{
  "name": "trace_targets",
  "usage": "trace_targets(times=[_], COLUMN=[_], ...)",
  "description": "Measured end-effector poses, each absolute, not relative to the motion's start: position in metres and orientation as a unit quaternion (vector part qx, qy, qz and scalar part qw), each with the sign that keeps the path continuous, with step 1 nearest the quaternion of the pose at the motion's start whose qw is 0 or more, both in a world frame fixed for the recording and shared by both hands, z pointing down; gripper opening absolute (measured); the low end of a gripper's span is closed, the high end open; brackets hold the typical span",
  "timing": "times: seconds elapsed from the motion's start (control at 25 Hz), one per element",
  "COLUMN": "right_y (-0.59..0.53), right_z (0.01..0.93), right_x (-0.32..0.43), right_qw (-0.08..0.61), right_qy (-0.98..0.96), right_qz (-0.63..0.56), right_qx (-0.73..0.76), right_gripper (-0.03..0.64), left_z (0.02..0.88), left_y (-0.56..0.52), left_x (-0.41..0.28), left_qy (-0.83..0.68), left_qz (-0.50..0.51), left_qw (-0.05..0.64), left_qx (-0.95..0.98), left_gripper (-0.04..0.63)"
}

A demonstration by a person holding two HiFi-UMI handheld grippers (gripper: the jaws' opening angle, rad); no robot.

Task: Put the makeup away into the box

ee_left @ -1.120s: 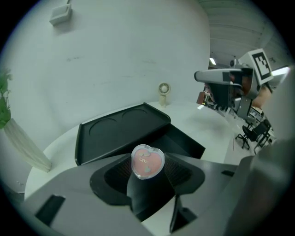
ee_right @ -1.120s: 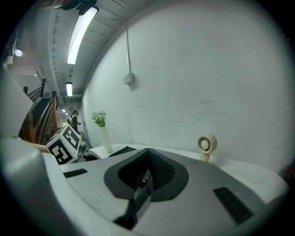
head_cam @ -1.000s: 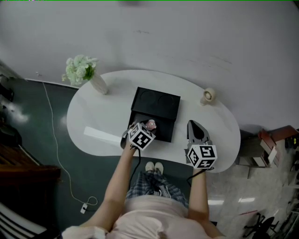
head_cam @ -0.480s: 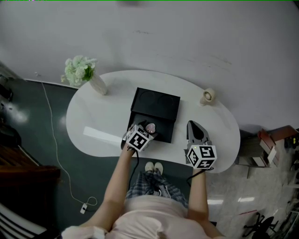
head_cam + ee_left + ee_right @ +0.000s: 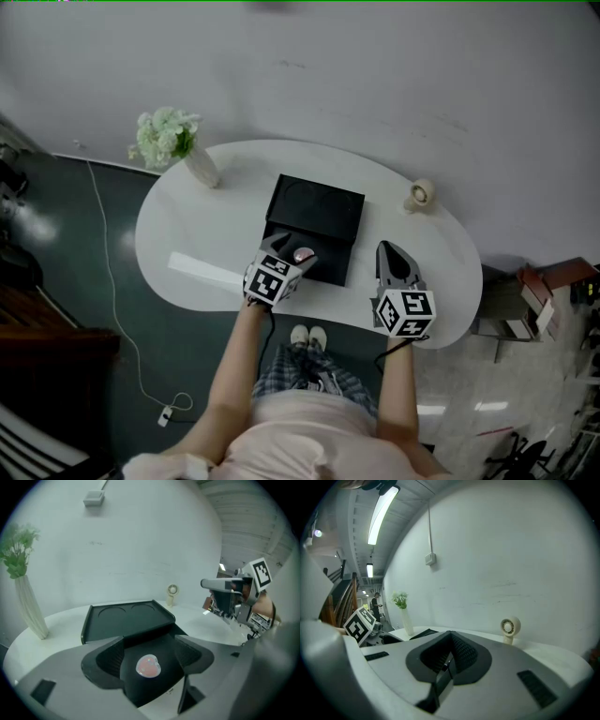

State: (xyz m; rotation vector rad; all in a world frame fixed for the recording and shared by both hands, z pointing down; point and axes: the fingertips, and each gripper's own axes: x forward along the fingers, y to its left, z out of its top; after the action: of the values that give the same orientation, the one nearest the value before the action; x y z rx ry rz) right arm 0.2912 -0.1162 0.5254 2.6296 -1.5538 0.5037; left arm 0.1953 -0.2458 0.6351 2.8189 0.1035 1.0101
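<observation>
Now, pink heart-shaped compact (image 5: 148, 666), left gripper (image 5: 149, 654) opening around it, right gripper (image 5: 450, 649) closed

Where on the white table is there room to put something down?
Bare tabletop lies between the white flower vase and the open black box, and between the round fan and the right gripper. The front middle is crowded: the left gripper, empty jaws opening, hangs over the pink heart-shaped case in the box.
</observation>
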Motion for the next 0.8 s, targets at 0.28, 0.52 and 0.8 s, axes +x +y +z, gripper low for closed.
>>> trace_targets(times=[0.28, 0.52, 0.8], right_y=[-0.113, -0.113, -0.111], right_z=[0.511, 0.484, 0.452], right_x=[0.297, 0.300, 0.301], right_qw=[0.019, 0.010, 0.005], right_qy=[-0.499, -0.497, -0.493], right_qz=[0.146, 0.114, 0.076], right_qx=[0.854, 0.860, 0.867], right_gripper=[0.015, 0.015, 0.015], left_z=[0.555, 0.477, 0.423], left_y=[-0.287, -0.313, -0.318], left_x=[0.190, 0.172, 0.151], left_qy=[-0.064, -0.126, -0.146], left_qz=[0.194, 0.092, 0.044], left_qw=[0.103, 0.078, 0.021], left_qx=[0.973, 0.985, 0.988], left_gripper=[0.253, 0.086, 0.028])
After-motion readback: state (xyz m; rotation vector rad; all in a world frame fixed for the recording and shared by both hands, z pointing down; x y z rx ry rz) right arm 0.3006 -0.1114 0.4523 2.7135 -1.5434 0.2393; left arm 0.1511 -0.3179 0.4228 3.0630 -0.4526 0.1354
